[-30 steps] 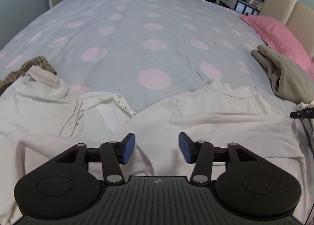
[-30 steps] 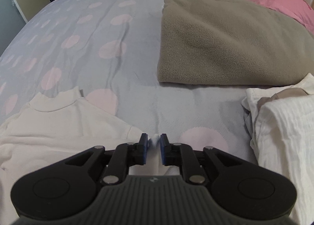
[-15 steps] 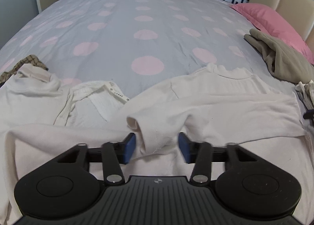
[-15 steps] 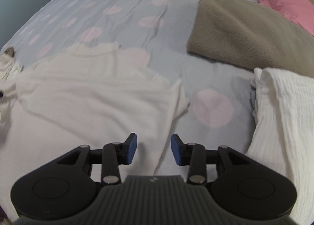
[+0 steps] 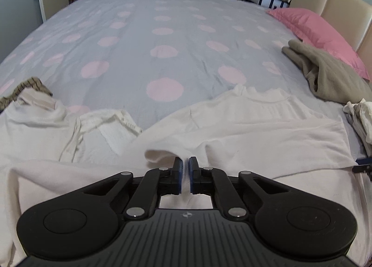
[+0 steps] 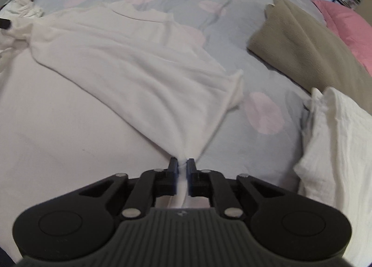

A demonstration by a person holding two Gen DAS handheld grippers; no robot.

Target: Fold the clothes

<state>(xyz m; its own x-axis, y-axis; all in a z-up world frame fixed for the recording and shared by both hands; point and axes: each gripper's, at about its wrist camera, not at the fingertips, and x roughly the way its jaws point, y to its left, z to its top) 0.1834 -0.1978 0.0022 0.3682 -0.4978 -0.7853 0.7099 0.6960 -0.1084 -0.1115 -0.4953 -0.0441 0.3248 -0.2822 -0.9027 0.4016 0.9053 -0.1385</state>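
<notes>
Both grippers, left gripper (image 5: 184, 167) and right gripper (image 6: 182, 166), pinch the cream long-sleeved top (image 6: 130, 62) near the bed's (image 5: 162, 41) near edge; folding barely begun, sleeves folded across only.

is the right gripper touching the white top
Touching. The right wrist view shows the right gripper shut on the white top, a pinch of fabric running between its fingers.

Both cameras sit low over the near edge of the bed (image 5: 162, 22), close to the cloth. The left view faces straight up the bed toward its far edge; the right view angles toward the far right corner. Both share the white top (image 5: 267, 127) (image 6: 121, 57), brown fleece (image 5: 334, 81) (image 6: 302, 46) and pink pillow (image 5: 313, 27) (image 6: 348, 20).
</notes>
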